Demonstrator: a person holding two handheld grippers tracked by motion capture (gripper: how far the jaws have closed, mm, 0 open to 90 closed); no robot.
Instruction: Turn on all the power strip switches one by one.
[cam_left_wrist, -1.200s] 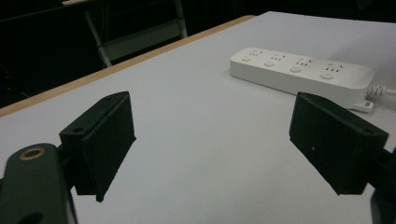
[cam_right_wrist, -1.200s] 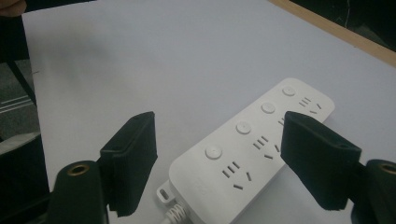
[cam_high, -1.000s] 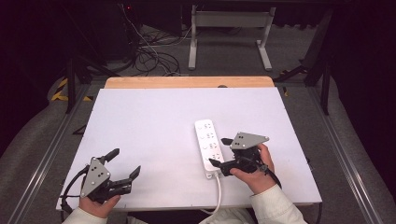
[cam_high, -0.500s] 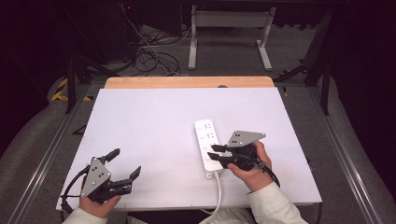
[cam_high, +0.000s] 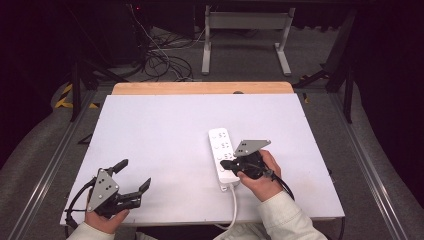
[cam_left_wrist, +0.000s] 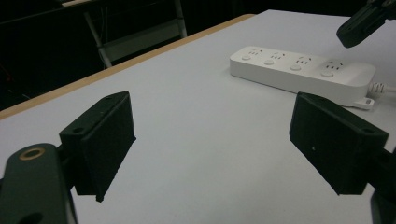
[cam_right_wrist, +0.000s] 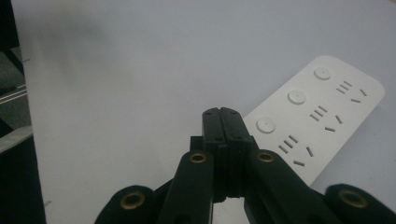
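High view, layout: white surface (cam_high: 165, 145) with a white power strip (cam_high: 222, 150) right of centre, lying near-to-far, its cord running off the near edge.
Left claw (cam_high: 131, 180): near-left corner, jaws spread wide, holding nothing, well apart from the strip.
Power strip: four sockets, each with a round button (cam_right_wrist: 265, 124) beside it; flat on the surface, nothing plugged in.
Right claw (cam_high: 231, 166): jaws pressed fully together, gripping nothing, tip over the strip's near end.
Step in hand, as I judge it: pressing a socket button with the closed tip.
Doing it well: centre the tip on one button, press straight down, avoid sliding the strip; the left claw could steady the far end.
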